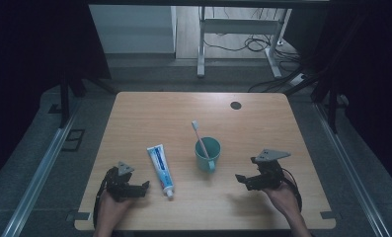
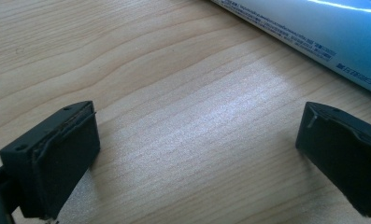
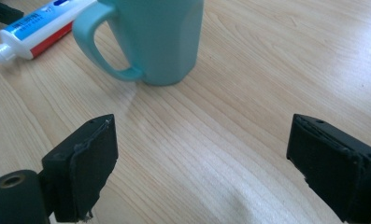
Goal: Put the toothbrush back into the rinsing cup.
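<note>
High view first: we see the left hand-held gripper (image 1: pixel 145 186) low at the near left of the worktop (image 1: pixel 149 111), its tips pointing toward the toothpaste tube (image 1: pixel 160 168) that lies flat just beside it, cap end toward us. In the left gripper view we find its two black jaws standing wide apart over bare wood, nothing between them, and the tube (image 2: pixel 314 32) crossing the upper right corner, clear of both jaws. The right hand-held gripper (image 1: pixel 239 178) sits at the near right, held off the wood, aimed at the teal mug (image 1: pixel 208 154), which stands upright near the middle of the worktop with a toothbrush (image 1: pixel 199 137) leaning in it, bristles up. In the right gripper view we see those jaws spread fully as well, with only worktop between them; they grip nothing and touch nothing. The mug (image 3: pixel 160 37) stands a little ahead of them, handle turned to the view's left, and the capped end of the tube (image 3: pixel 31 30) shows beyond the handle.
</note>
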Motion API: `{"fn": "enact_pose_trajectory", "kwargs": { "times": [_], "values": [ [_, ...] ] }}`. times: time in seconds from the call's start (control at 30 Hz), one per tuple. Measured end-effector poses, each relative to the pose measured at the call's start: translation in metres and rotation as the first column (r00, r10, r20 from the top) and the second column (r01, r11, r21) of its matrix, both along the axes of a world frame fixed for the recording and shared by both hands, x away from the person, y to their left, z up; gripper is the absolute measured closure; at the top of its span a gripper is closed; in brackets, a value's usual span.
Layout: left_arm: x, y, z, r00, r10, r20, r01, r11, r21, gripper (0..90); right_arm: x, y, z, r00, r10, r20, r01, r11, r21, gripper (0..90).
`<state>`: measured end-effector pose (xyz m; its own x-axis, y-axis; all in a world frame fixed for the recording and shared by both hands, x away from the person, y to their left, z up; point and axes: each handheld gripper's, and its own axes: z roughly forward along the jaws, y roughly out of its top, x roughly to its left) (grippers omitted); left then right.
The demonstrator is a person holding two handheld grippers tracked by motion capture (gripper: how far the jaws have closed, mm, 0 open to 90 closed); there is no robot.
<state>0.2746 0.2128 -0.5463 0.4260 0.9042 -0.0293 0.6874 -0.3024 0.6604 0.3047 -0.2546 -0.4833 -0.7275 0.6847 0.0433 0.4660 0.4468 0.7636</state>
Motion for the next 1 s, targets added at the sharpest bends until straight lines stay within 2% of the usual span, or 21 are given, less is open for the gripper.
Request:
{"fn": "enact_pose_trajectory", "kwargs": {
  "times": [0.3,0.87,1.0],
  "values": [
    [0.0,0.0,0.0,1.0,0.0,0.0,0.0,1.0,0.001,0.0,-0.007,-0.01,-0.022,0.9991,-0.042,-0.007,0.042,0.999,0.028,9.6],
    [0.0,0.0,0.0,1.0,0.005,0.0,-0.005,1.0,-0.001,0.0,-0.012,-0.016,-0.046,0.997,-0.076,-0.015,0.075,0.996,-0.043,10.8],
    [0.0,0.0,0.0,1.0,0.007,0.0,-0.007,1.0,0.0,0.0,-0.013,-0.016,-0.049,0.9968,-0.079,-0.016,0.078,0.996,-0.043,10.9]
  ]
}}
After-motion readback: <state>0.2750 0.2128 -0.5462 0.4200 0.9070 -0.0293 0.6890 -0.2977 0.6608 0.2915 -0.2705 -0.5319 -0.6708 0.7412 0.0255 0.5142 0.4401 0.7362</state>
